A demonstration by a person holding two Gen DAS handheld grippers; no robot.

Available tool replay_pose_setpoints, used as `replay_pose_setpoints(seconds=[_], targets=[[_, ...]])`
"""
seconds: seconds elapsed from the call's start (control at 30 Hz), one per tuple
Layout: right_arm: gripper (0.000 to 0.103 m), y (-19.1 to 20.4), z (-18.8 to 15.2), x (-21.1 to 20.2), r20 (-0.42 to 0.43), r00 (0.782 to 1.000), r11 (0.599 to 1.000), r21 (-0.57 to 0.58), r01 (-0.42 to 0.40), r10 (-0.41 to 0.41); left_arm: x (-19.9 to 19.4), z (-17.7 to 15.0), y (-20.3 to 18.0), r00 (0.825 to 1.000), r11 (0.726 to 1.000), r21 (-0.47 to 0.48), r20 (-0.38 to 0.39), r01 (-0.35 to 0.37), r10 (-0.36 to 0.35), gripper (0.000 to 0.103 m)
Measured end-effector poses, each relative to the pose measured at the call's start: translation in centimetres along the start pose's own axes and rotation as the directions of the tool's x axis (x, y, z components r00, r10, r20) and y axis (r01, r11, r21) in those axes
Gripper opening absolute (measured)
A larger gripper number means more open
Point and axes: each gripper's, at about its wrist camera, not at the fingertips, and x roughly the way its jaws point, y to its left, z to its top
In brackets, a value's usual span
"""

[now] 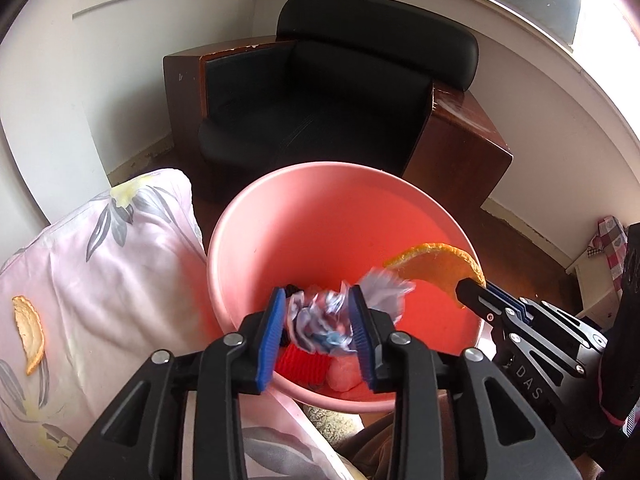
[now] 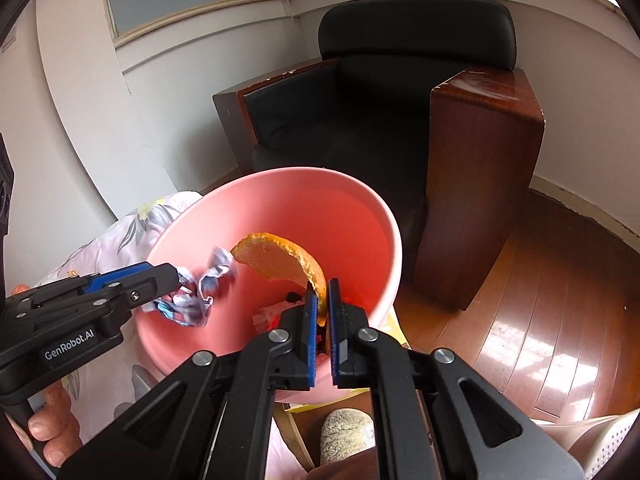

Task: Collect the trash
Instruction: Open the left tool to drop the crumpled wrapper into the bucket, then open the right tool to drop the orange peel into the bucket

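Note:
A pink bin [image 1: 256,216] [image 2: 360,208] stands beside the bed. My left gripper [image 1: 318,312] is shut on a crumpled blue-and-white wrapper [image 1: 320,320] [image 2: 200,292] over the bin's mouth. My right gripper [image 2: 322,296] is shut on a curved orange peel [image 2: 280,260] [image 1: 436,264], also held over the bin. Red and pink trash [image 1: 300,364] lies at the bin's bottom. Another orange peel [image 1: 30,332] lies on the floral bedding at the left.
A floral pink pillow [image 1: 100,260] lies left of the bin. A black armchair with brown wooden sides [image 1: 320,92] [image 2: 400,100] stands behind it against the wall. Wooden floor [image 2: 540,300] spreads to the right. A grey stone [image 2: 346,432] lies below the bin.

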Motion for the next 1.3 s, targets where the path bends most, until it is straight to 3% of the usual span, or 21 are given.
replay_pose_setpoints(seconds=[0.5,0.57,0.67,1.0,1.3], targets=[[0.008,-0.7,0.0,0.8,-0.009,1.0,0.999,0.054,-0.004,0.005,-0.7,-0.3,0.9,1.0,1.0,-0.019,0.025,-0.005,0.005,0.044],[0.021,-0.7,-0.1,0.7,-0.006,1.0,0.998,0.062,-0.015,0.016,-0.9,-0.2,1.0,1.0,1.0,-0.02,0.031,-0.005,0.006,0.044],[0.031,-0.6,-0.1,0.5,0.006,1.0,0.998,0.058,-0.02,0.02,-1.1,-0.3,1.2,0.999,1.0,-0.022,0.036,-0.007,0.008,0.044],[0.031,0.4,0.0,-0.1,0.013,1.0,0.999,0.038,-0.027,0.027,-2.9,-0.7,2.1,0.997,0.999,-0.023,0.078,-0.022,0.024,0.044],[0.031,1.6,-0.1,-1.2,0.021,0.997,0.997,0.033,-0.071,0.071,-5.5,-1.5,6.6,0.989,0.993,-0.084,0.118,-0.078,0.088,0.044]])
